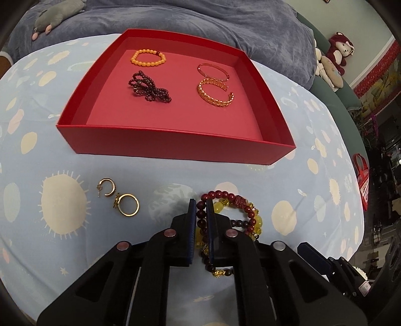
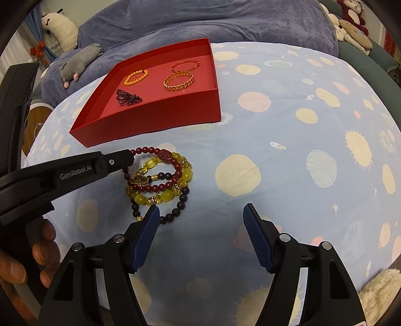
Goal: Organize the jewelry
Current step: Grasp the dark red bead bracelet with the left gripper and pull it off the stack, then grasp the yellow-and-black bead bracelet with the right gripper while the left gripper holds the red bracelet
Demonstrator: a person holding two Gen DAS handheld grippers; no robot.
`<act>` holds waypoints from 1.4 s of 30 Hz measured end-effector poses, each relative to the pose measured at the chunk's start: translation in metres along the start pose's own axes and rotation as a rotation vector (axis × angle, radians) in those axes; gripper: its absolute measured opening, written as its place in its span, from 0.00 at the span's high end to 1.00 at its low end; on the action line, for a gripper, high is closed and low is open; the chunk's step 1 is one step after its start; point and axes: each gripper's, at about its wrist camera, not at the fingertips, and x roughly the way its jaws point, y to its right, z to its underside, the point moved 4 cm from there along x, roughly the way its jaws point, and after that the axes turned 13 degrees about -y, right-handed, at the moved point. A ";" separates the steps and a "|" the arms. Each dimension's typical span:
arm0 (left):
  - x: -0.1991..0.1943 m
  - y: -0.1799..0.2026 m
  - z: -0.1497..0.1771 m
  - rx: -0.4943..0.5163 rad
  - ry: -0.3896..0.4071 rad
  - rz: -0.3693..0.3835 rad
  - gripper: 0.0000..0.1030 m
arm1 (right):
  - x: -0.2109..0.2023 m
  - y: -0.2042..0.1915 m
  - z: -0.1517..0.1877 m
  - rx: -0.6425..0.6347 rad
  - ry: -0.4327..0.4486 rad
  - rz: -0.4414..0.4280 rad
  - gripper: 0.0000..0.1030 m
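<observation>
A red tray (image 1: pixel 175 144) (image 2: pixel 150 125) holds an orange bead bracelet (image 1: pixel 147 58), a dark bead bracelet (image 1: pixel 149 87), a thin gold bangle (image 1: pixel 213 71) and a gold chain cuff (image 1: pixel 215 94). A pile of bracelets lies on the cloth in front of it: a dark red bead bracelet (image 1: pixel 223 195) (image 2: pixel 150 150), a yellow bead bracelet (image 2: pixel 186 175) and a dark purple one (image 2: pixel 181 203). My left gripper (image 1: pixel 201 208) (image 2: pixel 125 160) is shut on the dark red bead bracelet. My right gripper (image 2: pixel 201 213) is open and empty, just right of the pile.
Two gold hoop earrings (image 1: pixel 107 186) (image 1: pixel 128 204) lie on the cloth left of my left gripper. The blue patterned cloth (image 2: pixel 288 125) covers a rounded table. A purple blanket (image 1: pixel 200 20) and plush toys (image 1: pixel 338 51) lie beyond.
</observation>
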 end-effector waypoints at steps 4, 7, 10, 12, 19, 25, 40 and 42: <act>-0.023 -0.010 0.010 -0.026 0.031 0.028 0.93 | -0.003 -0.004 0.002 -0.010 0.007 -0.002 0.35; -0.036 -0.020 0.022 -0.038 0.042 0.019 0.93 | -0.005 -0.006 0.004 -0.015 0.013 -0.002 0.35; -0.039 -0.035 0.036 -0.053 0.032 -0.018 0.93 | -0.005 -0.009 0.005 -0.018 0.018 -0.002 0.35; -0.039 -0.044 0.044 -0.058 0.027 -0.054 0.93 | -0.005 -0.010 0.004 -0.017 0.018 0.000 0.35; -0.030 -0.071 0.063 -0.095 -0.012 -0.109 0.93 | 0.003 -0.015 -0.003 -0.021 0.013 0.005 0.35; -0.022 -0.074 0.066 -0.079 -0.020 -0.140 0.93 | 0.013 -0.013 -0.021 -0.007 0.007 0.007 0.38; -0.018 -0.071 0.058 -0.055 -0.004 -0.152 0.92 | 0.034 -0.016 -0.048 -0.019 -0.007 0.036 0.65; -0.018 -0.071 0.058 -0.055 -0.003 -0.152 0.92 | 0.033 -0.016 -0.046 -0.021 -0.005 0.040 0.73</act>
